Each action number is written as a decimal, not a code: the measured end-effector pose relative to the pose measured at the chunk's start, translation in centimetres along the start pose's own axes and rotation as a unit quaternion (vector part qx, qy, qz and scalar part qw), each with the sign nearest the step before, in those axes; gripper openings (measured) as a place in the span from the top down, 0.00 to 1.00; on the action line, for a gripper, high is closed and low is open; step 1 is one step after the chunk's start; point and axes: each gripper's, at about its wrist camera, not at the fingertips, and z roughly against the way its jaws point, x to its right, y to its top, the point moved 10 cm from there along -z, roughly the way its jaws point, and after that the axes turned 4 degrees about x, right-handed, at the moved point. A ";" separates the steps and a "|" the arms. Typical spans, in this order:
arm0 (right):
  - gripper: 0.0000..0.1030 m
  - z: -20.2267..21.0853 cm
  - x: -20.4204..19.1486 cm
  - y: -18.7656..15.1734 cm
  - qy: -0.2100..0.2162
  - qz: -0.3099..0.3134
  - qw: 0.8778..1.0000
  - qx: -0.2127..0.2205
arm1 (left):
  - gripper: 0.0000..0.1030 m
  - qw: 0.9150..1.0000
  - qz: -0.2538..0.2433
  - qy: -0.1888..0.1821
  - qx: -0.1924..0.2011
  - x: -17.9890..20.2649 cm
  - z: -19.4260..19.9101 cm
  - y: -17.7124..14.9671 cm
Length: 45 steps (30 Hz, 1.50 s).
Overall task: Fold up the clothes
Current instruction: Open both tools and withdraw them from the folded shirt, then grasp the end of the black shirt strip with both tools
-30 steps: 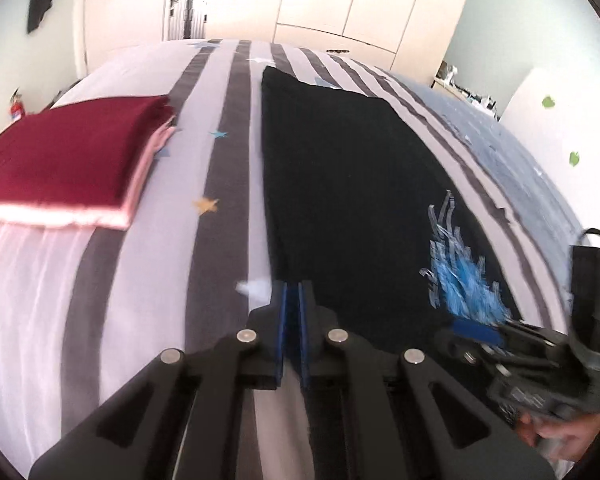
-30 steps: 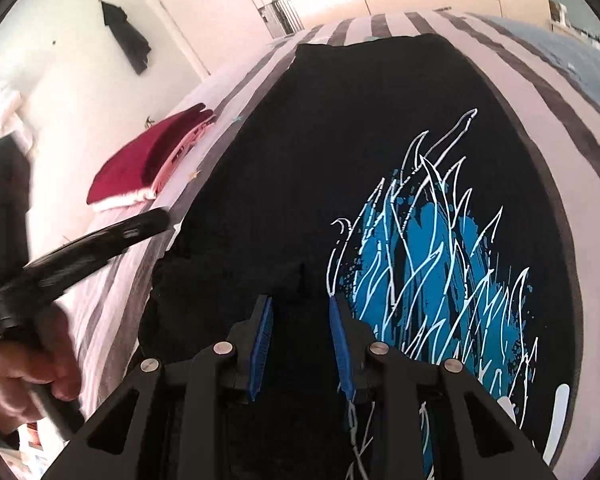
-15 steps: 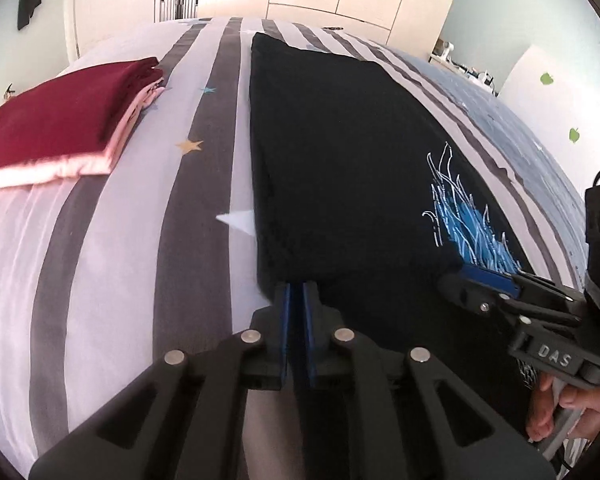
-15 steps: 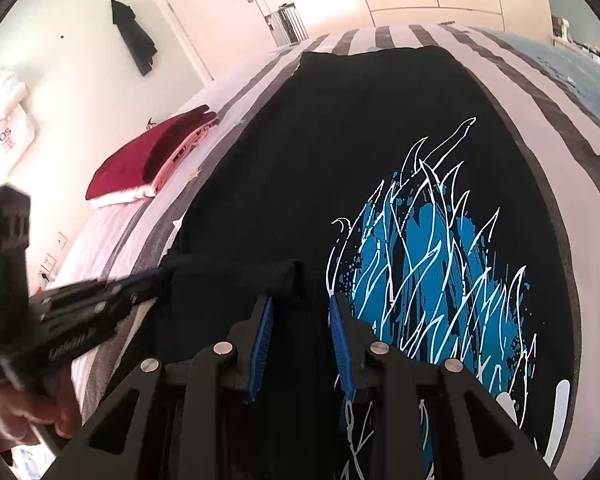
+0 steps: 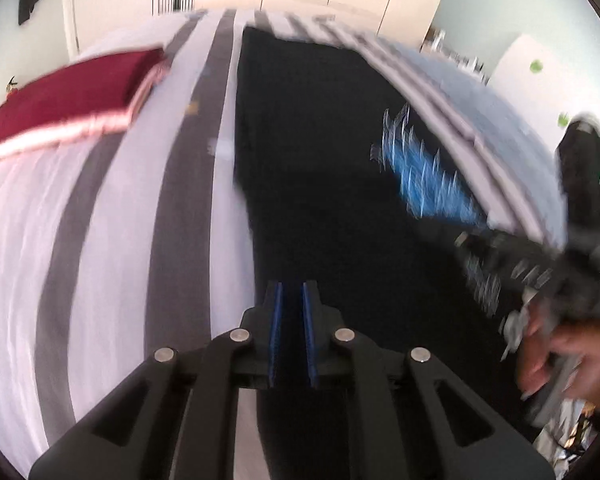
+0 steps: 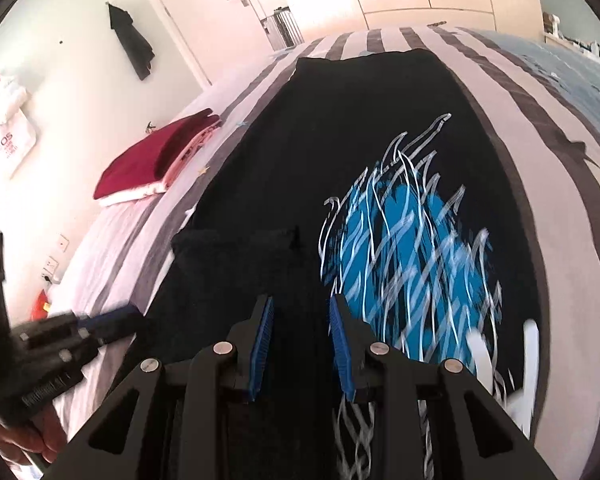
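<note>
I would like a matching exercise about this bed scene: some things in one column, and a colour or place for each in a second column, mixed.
Things:
1. black T-shirt
2. folded stack
3. bedsheet
4. dark garment

Descriptions:
A. hangs on the wall
B. grey and white stripes
C. dark red on top, pink and white below
D. lies flat, with a blue and white print

Pairs: 1-D, 2-C, 3-B, 4-A
</note>
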 end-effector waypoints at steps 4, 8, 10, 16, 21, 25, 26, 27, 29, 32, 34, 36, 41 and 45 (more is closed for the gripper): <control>0.74 1.9 0.1 -2.9 -0.006 0.013 1.000 -0.018 | 0.92 1.000 0.016 0.017 -0.008 -0.1 1.1 -3.1; 0.74 3.8 0.4 -5.6 -0.015 0.023 0.999 -0.027 | 0.92 0.999 0.031 0.029 -0.016 0.3 2.7 -5.4; 0.74 4.7 0.5 -6.6 -0.019 0.028 0.999 -0.028 | 0.92 0.999 0.029 0.035 -0.019 0.3 3.4 -6.5; 0.74 6.9 0.9 -8.8 -0.020 0.034 0.999 -0.036 | 0.90 0.998 0.033 0.044 -0.027 0.5 5.2 -8.9; 0.74 8.6 1.5 -10.7 -0.020 0.038 0.998 -0.045 | 0.90 0.997 0.036 0.047 -0.043 1.0 6.0 -9.9; 0.74 10.4 2.2 -11.9 -0.031 0.041 0.997 -0.054 | 0.90 0.996 0.043 0.049 -0.068 1.3 7.1 -10.4; 0.74 10.9 2.4 -12.0 -0.034 0.040 0.997 -0.053 | 0.90 0.996 0.046 0.050 -0.062 1.2 7.6 -9.9; 0.74 11.6 2.8 -12.0 -0.038 0.036 0.997 -0.053 | 0.89 0.996 0.050 0.050 -0.055 1.1 8.1 -9.3; 0.74 12.7 3.8 -11.7 -0.048 0.023 0.997 -0.052 | 0.80 0.996 0.065 0.047 -0.034 0.7 9.0 -7.6; 0.72 13.9 5.5 -10.9 -0.066 -0.004 0.997 -0.046 | 0.52 0.996 0.079 0.040 -0.015 -0.2 8.0 -5.3; 0.68 13.9 6.9 -10.4 -0.079 -0.028 0.996 -0.041 | 0.50 0.996 0.086 0.035 -0.005 -0.8 7.1 -3.8; 0.67 13.6 8.1 -9.9 -0.087 -0.048 0.994 -0.038 | 0.49 0.996 0.087 0.026 -0.005 -1.0 5.7 -2.9; 0.67 12.0 9.1 -10.7 -0.091 -0.076 0.992 -0.047 | 0.49 0.995 0.089 0.016 -0.045 -1.3 2.6 -4.2; 0.65 12.3 9.0 -11.6 -0.093 -0.080 0.991 -0.044 | 0.48 0.994 0.093 0.009 -0.052 -1.3 2.1 -5.3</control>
